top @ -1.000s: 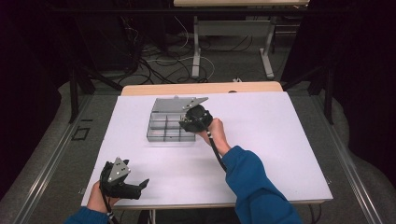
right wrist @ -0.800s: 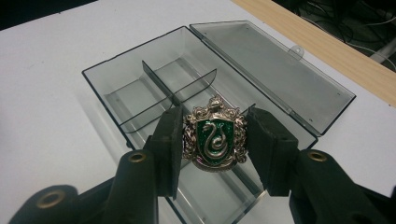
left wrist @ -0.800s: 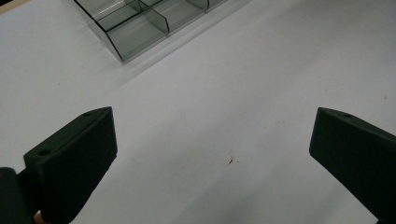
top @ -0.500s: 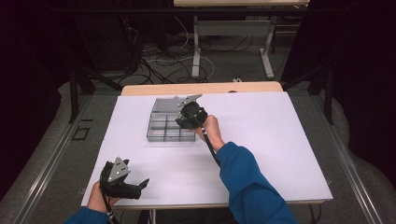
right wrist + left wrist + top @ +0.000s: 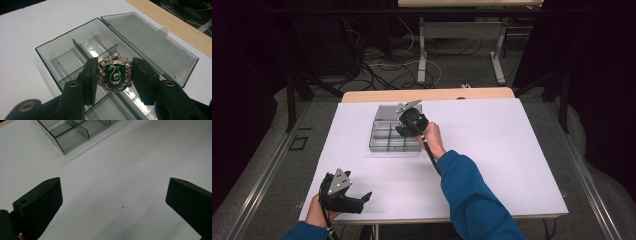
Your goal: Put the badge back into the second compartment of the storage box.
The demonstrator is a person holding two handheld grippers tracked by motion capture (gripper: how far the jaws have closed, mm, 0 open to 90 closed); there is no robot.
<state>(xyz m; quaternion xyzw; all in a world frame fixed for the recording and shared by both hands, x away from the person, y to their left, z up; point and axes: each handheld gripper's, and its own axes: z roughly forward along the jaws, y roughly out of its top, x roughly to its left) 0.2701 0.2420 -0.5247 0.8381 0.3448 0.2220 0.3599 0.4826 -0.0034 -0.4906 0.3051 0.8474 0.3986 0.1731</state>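
Note:
A silver crest badge (image 5: pixel 115 74) with a green shield and a snake sits between the jaws of my right gripper (image 5: pixel 115 76), which is shut on its two sides. It hangs over the middle compartments of a clear smoky plastic box (image 5: pixel 62 56), whose lid (image 5: pixel 150 42) lies open flat behind it. In the high view the right gripper (image 5: pixel 406 125) hovers above the box (image 5: pixel 384 141) at the table's far middle. My left gripper (image 5: pixel 362 199) rests low near the front left edge, jaws wide open (image 5: pixel 115 195) with only bare tabletop between them.
The white tabletop (image 5: pixel 512 150) has a wooden strip (image 5: pixel 427 94) along its far edge. A corner of the box (image 5: pixel 72 135) appears at the top of the left gripper view. Cables and desk legs (image 5: pixel 422 55) lie on the floor beyond the table.
My right gripper has carried the badge left and away from me, from the box's right edge to over its compartments. The left gripper has stayed put.

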